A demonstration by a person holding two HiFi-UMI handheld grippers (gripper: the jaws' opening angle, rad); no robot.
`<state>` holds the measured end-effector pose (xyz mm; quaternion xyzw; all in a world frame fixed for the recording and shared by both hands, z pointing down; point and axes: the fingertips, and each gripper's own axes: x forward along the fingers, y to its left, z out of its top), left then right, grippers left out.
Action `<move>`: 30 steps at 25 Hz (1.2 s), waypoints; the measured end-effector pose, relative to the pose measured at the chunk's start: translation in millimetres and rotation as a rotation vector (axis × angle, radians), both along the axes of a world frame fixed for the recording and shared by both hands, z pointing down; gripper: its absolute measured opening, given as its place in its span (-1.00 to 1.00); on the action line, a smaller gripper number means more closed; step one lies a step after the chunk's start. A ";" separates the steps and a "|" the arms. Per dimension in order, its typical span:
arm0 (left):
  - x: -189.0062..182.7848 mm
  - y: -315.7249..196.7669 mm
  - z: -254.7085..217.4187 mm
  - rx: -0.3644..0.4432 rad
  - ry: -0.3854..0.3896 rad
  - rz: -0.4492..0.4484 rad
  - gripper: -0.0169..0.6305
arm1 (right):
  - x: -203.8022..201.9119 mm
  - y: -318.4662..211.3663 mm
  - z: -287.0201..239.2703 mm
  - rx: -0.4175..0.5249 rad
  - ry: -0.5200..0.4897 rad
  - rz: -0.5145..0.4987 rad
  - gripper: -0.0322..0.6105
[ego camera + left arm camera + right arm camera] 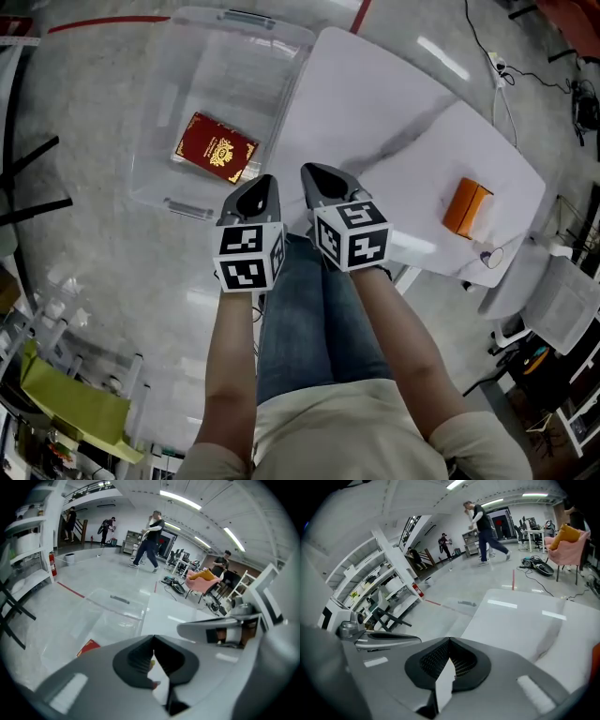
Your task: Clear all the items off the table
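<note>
Head view: left gripper (pixel 265 183) and right gripper (pixel 311 173) side by side, just apart, over the near edge of the white table (pixel 375 103), the jaws of each pressed together with nothing between them. Orange box (pixel 467 207) lying near the table's right corner, well apart from both pairs of fingers and off to the right of the right gripper; just beside it a small round thing (pixel 491 255), too small to name. On the floor left of the table, a clear plastic bin (pixel 159 112) with a red booklet (pixel 216 147) flat on its bottom, beyond the left gripper's tips. Left gripper view: fingers closed tip to tip (pixel 153 641), empty; ahead and to the left a red corner of the booklet (pixel 88 646) inside the bin (pixel 117 606), the right gripper (pixel 187 629) alongside at right. Right gripper view: fingers likewise closed and empty (pixel 449 641), bare tabletop (pixel 520 620) ahead, a sliver of the orange box (pixel 596 663) at the far right edge, well clear of the tips, the left gripper (pixel 412 640) at left.
</note>
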<state>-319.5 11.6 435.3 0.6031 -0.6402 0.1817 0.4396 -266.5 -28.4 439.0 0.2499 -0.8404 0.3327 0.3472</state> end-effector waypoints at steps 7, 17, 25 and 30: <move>36.6 -27.9 -3.9 0.000 0.031 0.124 -0.92 | 43.6 -20.5 -1.3 0.014 0.020 0.120 -0.90; 125.4 -62.2 -29.3 0.016 0.018 0.336 -0.92 | 148.3 -41.5 -29.1 0.051 0.051 0.279 -0.90; 217.3 -79.5 -41.3 0.036 0.028 0.400 -0.92 | 240.2 -56.1 -42.2 0.084 0.084 0.345 -0.90; 270.6 -81.9 -40.7 0.032 0.034 0.402 -0.92 | 297.8 -60.1 -39.9 0.107 0.124 0.368 -0.90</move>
